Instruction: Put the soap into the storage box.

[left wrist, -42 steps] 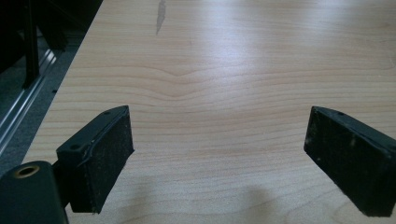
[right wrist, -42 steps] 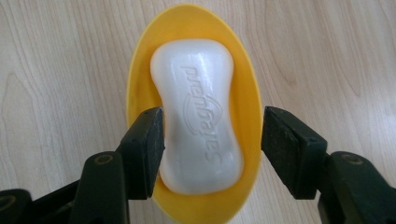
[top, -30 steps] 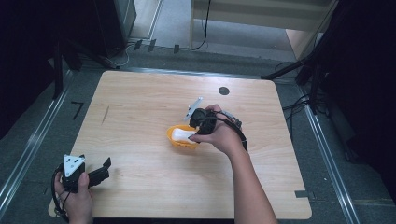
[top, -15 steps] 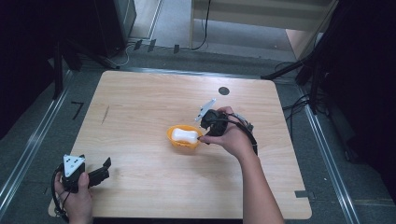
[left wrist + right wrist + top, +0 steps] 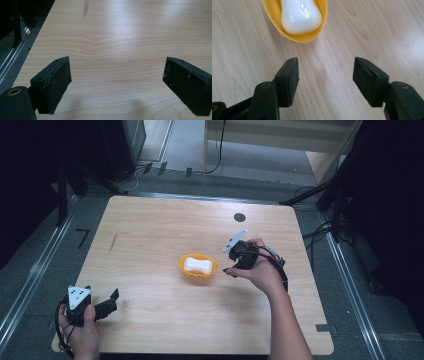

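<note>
Right gripper view, white soap (image 5: 300,15), yellow dish (image 5: 322,15)

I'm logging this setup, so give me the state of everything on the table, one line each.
Soap: whole, lying in the dish.
Dish: upright on the table, apart from both grippers.
Right gripper: open, empty, beside the dish.
Left gripper: open wide, empty, over bare wood.

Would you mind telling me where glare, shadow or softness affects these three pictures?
High view: table evenly lit, its surroundings nearly black. Left gripper view: a broad white glare streak across the wood, a soft shadow near the bottom edge. Right gripper view: the soap in the yellow dish shows mild shine; the near jaws look sharp.
</note>
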`<state>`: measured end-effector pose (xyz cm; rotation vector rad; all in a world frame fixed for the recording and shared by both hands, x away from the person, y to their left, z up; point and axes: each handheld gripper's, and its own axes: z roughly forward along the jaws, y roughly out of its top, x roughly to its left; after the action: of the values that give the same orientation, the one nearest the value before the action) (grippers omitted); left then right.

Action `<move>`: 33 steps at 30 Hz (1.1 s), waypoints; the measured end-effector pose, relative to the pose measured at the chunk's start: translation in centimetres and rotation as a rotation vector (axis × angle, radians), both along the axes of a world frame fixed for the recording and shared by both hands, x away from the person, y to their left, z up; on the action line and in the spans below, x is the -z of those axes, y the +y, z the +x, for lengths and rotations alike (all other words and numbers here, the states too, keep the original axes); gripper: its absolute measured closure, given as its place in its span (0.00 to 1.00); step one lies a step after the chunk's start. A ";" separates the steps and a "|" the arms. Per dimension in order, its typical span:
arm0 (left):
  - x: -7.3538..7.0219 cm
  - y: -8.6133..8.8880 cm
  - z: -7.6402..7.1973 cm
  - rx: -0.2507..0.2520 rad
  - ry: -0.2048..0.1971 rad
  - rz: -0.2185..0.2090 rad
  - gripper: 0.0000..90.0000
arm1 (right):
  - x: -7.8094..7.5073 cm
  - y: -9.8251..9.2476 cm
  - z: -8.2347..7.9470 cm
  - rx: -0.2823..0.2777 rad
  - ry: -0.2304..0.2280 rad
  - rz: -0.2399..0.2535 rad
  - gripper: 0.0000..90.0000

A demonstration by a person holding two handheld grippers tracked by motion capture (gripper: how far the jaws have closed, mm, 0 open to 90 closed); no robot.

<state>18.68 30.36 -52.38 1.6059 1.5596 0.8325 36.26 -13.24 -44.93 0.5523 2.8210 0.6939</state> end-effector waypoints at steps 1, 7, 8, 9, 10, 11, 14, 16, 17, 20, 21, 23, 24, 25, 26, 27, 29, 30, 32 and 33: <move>0.0 0.0 0.0 0.000 0.000 0.000 0.09 | 0.0 -0.3 0.0 0.005 0.002 0.000 0.43; 0.0 0.0 0.0 0.000 -0.001 0.001 0.09 | 0.3 -1.9 -0.4 0.035 0.002 0.008 0.43; 0.0 0.0 0.0 0.000 -0.001 0.001 0.09 | 0.4 -2.2 -0.5 0.043 0.005 0.007 0.43; 0.0 0.0 0.0 0.000 -0.001 0.001 0.09 | 0.5 -2.5 -0.6 0.047 0.007 0.006 0.43; 0.0 0.0 0.0 0.000 0.000 0.000 0.09 | 0.6 -2.7 -0.7 0.051 0.006 0.008 0.43; 0.0 0.0 0.0 0.000 0.000 0.000 0.09 | 0.7 -3.0 -0.8 0.057 0.010 0.009 0.43; 0.0 0.0 0.0 0.000 -0.001 0.001 0.09 | 1.2 -3.7 -1.1 0.071 0.015 0.013 0.43; 0.0 0.0 0.0 0.000 -0.001 0.004 0.09 | 1.5 -4.2 -1.3 0.078 0.018 0.014 0.43; 0.0 0.0 0.0 0.001 -0.001 0.003 0.09 | 1.6 -4.4 -1.5 0.084 0.021 0.019 0.43; 0.0 0.0 0.0 0.000 -0.002 0.002 0.09 | 2.0 -5.0 -1.9 0.102 0.025 0.027 0.43; 0.0 0.0 0.0 0.000 -0.002 0.003 0.09 | 2.1 -5.2 -2.0 0.108 0.027 0.032 0.43; 0.0 0.0 0.0 -0.002 -0.003 0.003 0.09 | 2.4 -5.6 -2.3 0.114 0.030 0.039 0.43; 0.0 0.0 0.0 -0.002 -0.003 0.003 0.09 | 2.5 -5.8 -2.4 0.119 0.031 0.041 0.43; 0.0 0.0 0.0 -0.001 -0.002 0.004 0.09 | 2.7 -6.0 -2.5 0.123 0.030 0.046 0.43; 0.0 0.0 0.0 -0.001 -0.002 0.004 0.09 | 2.8 -6.3 -2.7 0.129 0.034 0.046 0.43; 0.0 0.0 0.0 -0.001 -0.003 0.003 0.09 | 2.9 -6.5 -2.9 0.136 0.037 0.049 0.43; 0.0 0.0 0.0 -0.002 -0.004 0.003 0.09 | 3.2 -7.1 -3.1 0.146 0.036 0.057 0.43; 0.0 0.0 0.0 -0.002 -0.004 0.002 0.09 | 3.2 -7.4 -3.3 0.152 0.042 0.062 0.43; 0.0 0.0 0.0 -0.002 -0.004 0.002 0.09 | 3.4 -8.0 -3.6 0.168 0.045 0.069 0.43; 0.0 0.0 0.0 -0.002 -0.004 0.002 0.09 | 3.5 -8.3 -3.8 0.175 0.049 0.073 0.43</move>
<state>18.64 30.33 -52.38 1.6039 1.5585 0.8381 32.47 -21.50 -48.42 0.8279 2.7567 0.7602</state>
